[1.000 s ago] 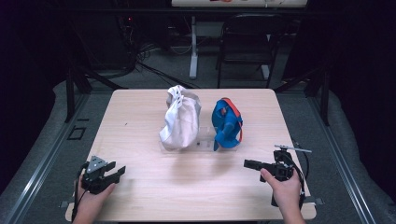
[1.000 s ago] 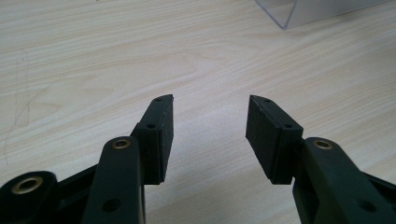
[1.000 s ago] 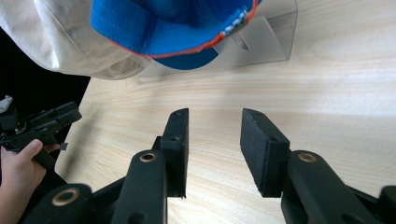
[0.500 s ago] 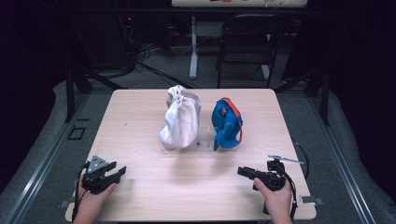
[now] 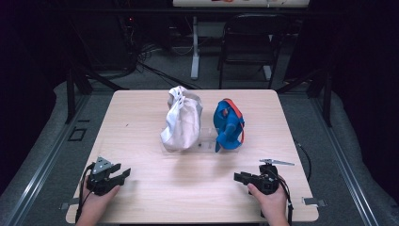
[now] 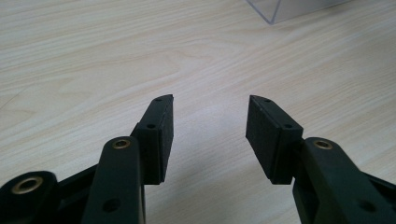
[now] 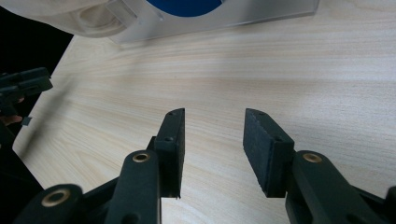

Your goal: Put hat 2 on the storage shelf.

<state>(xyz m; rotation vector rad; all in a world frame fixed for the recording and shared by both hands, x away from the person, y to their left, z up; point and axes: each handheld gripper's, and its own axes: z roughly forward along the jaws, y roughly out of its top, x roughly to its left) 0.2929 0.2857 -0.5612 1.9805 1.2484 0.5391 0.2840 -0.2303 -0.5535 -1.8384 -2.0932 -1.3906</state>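
The light wood-grain table [image 5: 141,122] carries, at its middle towards the far edge, a clear acrylic stand [image 5: 204,143] with two items on it: a crumpled white cloth bag [image 5: 181,120] on the left and a blue fabric bag with an orange strap [image 5: 228,123] on the right, side by side and just apart. The left gripper [image 5: 123,174] sits at the near left corner of the table, held in the person's left hand [image 5: 96,205], pointing right and slightly forward. In the left gripper view its jaws stand released with a clear gap, bare wood between them and nothing held [image 6: 209,135]; a corner of the clear stand [image 6: 280,9] appears at the top. The right gripper [image 5: 239,177] is at the near right, held in the right hand [image 5: 270,205], pointing left along the near edge. Its jaws are likewise apart and empty [image 7: 214,149] over bare table. In the right gripper view the stand's base [image 7: 210,21] with the blue bag [image 7: 184,5] and white cloth [image 7: 56,14] lies ahead, and the other gripper [image 7: 21,86] is seen at far left. Both grippers are well apart from the bags. A dark folding chair [image 5: 249,42] stands beyond the table.
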